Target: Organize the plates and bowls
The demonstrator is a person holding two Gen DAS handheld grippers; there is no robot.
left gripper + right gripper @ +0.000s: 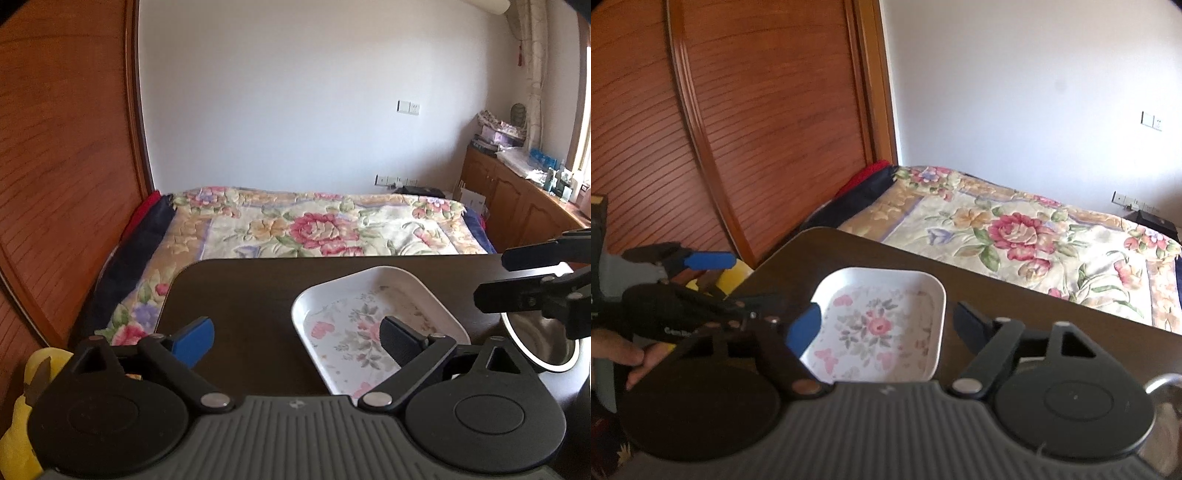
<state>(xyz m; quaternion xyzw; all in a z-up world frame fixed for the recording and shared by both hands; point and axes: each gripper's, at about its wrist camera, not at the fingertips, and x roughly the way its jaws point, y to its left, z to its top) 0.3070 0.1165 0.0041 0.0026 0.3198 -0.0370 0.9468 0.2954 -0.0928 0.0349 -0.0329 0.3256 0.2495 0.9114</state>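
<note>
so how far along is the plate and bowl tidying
Nothing looks done yet. The floral square plate sits alone on the dark table, and the steel bowl rests apart at its right. Both the left gripper and right gripper are open and hold nothing. Picking up and stacking both is all still left.

We saw our left gripper [297,338] held wide open above the dark table [236,288], its right finger over a flowered white dish [343,332], beside a steel bowl [543,343].
</note>
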